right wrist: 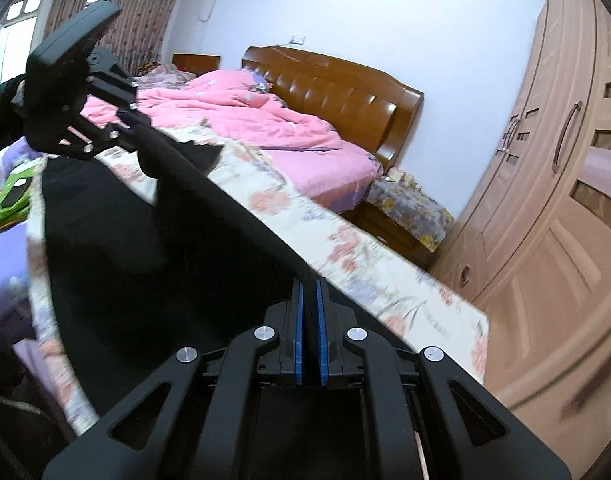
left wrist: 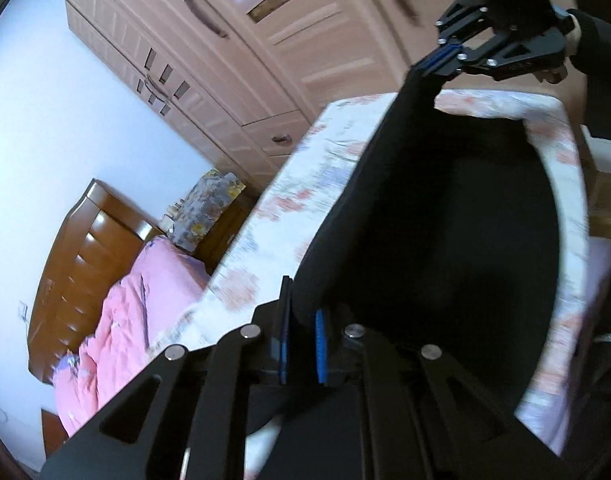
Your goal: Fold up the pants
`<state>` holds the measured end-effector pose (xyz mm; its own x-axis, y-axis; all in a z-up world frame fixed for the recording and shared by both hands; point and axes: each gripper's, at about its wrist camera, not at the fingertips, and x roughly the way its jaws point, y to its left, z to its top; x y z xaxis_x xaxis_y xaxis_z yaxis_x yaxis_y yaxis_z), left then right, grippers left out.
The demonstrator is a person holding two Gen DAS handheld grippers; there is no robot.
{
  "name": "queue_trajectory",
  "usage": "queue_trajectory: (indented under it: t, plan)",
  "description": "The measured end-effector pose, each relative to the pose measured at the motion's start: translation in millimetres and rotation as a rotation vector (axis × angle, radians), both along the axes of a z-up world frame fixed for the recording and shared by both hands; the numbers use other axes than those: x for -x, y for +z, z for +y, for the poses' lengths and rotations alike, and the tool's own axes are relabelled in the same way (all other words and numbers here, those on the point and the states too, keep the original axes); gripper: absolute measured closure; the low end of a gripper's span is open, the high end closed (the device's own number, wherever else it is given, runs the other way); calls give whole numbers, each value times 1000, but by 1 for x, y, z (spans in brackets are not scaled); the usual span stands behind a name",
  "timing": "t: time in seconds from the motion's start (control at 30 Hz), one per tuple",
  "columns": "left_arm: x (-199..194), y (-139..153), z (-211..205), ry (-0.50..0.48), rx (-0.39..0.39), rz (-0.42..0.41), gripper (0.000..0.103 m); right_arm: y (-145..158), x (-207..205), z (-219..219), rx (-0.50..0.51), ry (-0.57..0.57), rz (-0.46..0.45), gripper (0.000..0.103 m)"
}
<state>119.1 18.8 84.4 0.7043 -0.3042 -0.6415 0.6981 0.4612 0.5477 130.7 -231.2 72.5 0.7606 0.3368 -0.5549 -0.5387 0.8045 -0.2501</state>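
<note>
bedroom with a wooden wardrobe (right wrist: pixel 553 200), a bed (right wrist: pixel 265 128) under pink bedding, and a floral-covered table (right wrist: pixel 365 252) in front. black pants (left wrist: pixel 445 220) lifted above the table, stretched taut between both tools. left hand-held gripper (left wrist: pixel 303 312) clamped on one edge, right hand-held gripper (right wrist: pixel 310 300) clamped on the other. plain dark cloth, hanging in a sagging sheet. both angled downward, held well apart.
</note>
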Motion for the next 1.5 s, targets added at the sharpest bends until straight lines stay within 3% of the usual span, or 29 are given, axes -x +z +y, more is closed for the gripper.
queue_trajectory:
  t: [0.2, 0.27, 0.43, 0.47, 0.53, 0.57, 0.6, 0.77, 0.97, 1.13, 1.23, 1.37, 1.5]
  plan:
    - [56, -79, 4, 64, 7, 116, 93, -61, 49, 13, -16, -6, 121, 95]
    - [61, -101, 5, 80, -9, 126, 93, -86, 64, 17, -21, -16, 166, 95]
    - [56, -130, 5, 142, 64, 176, 89, -125, 84, 19, -68, -87, 277, 91]
    - [56, -131, 7, 151, 88, 183, 88, -125, 88, 16, -99, -101, 287, 85]
    - [61, -131, 12, 167, 124, 192, 84, -121, 97, 0, -210, -145, 307, 57]
    - [61, -130, 12, 175, 140, 195, 78, -119, 102, -10, -263, -172, 300, 39]
    - [62, -130, 14, 184, 159, 196, 69, -116, 108, -19, -312, -201, 286, 36]
    - [70, -130, 17, 217, 196, 178, 64, -120, 114, -63, -498, -376, 320, 43]
    - [73, -133, 12, 226, 171, 150, 64, -130, 102, -81, -587, -499, 334, 46]
    - [72, -136, 9, 225, 161, 151, 65, -135, 89, -93, -678, -551, 347, 58]
    - [73, -138, 9, 212, 157, 162, 75, -135, 85, -96, -703, -568, 334, 62]
    - [74, -139, 7, 211, 151, 155, 82, -146, 77, -105, -786, -597, 398, 62]
    - [74, -137, 7, 213, 156, 148, 90, -137, 82, -103, -772, -612, 321, 79]
